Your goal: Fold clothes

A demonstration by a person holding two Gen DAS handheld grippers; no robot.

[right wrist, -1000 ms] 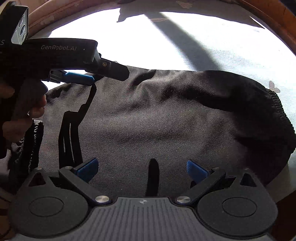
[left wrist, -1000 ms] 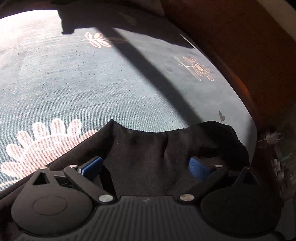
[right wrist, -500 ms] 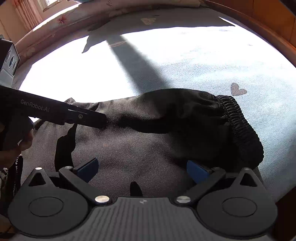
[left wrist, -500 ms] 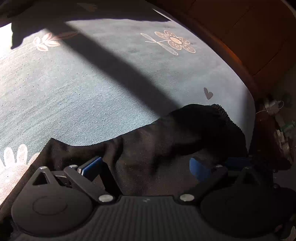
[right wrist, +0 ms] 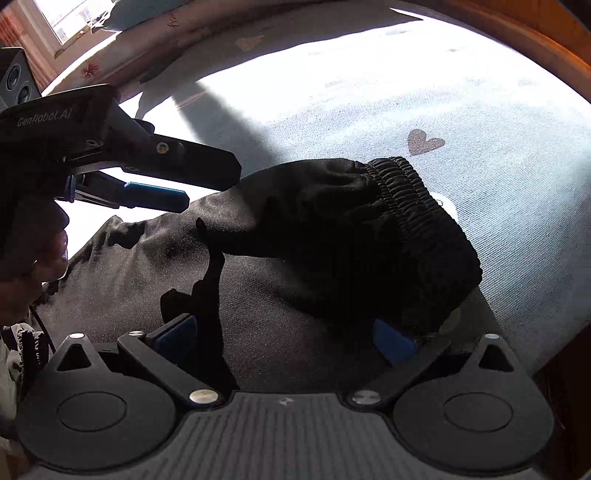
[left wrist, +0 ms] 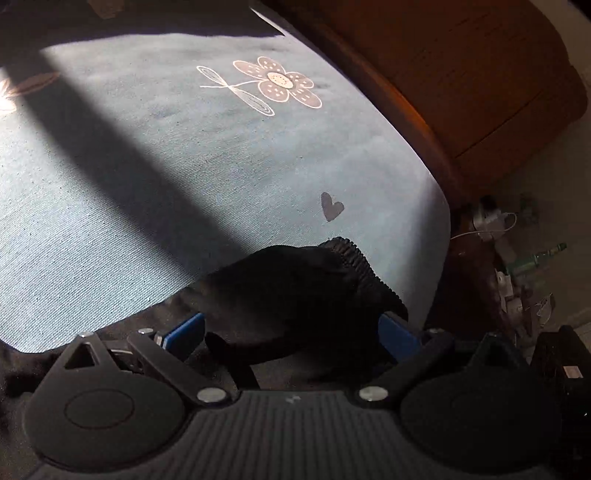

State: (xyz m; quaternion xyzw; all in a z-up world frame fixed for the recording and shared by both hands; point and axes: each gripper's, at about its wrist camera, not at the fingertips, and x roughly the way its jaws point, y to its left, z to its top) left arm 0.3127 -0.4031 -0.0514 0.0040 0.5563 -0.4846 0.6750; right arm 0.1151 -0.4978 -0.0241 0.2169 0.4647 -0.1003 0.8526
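A black garment [right wrist: 147, 258] lies on the light blue flower-print bed sheet [left wrist: 184, 166]. Its ribbed elastic waistband [right wrist: 417, 210] is bunched up at the right, close to the mattress edge, with a fold of cloth heaped beside it. My right gripper [right wrist: 286, 338] is open, low over the garment, with dark cloth lying between its blue pads [right wrist: 395, 345]. My left gripper [left wrist: 291, 332] is open too, and the heaped black cloth [left wrist: 295, 288] sits between its fingers. In the right wrist view the left gripper [right wrist: 210, 188] hovers over the garment's far-left edge, held by a hand [right wrist: 40, 258].
A wooden bed frame [left wrist: 461, 92] runs along the right of the mattress. Beyond the mattress edge, small clutter and a cable [left wrist: 495, 225] lie on the floor. A long shadow [left wrist: 129, 173] crosses the sunlit sheet. A window [right wrist: 70, 18] shows at the far left.
Both grippers have swung right, toward the waistband end. The garment, spread wider a second ago, is now bunched into a heap by the waistband. Both stayed open.
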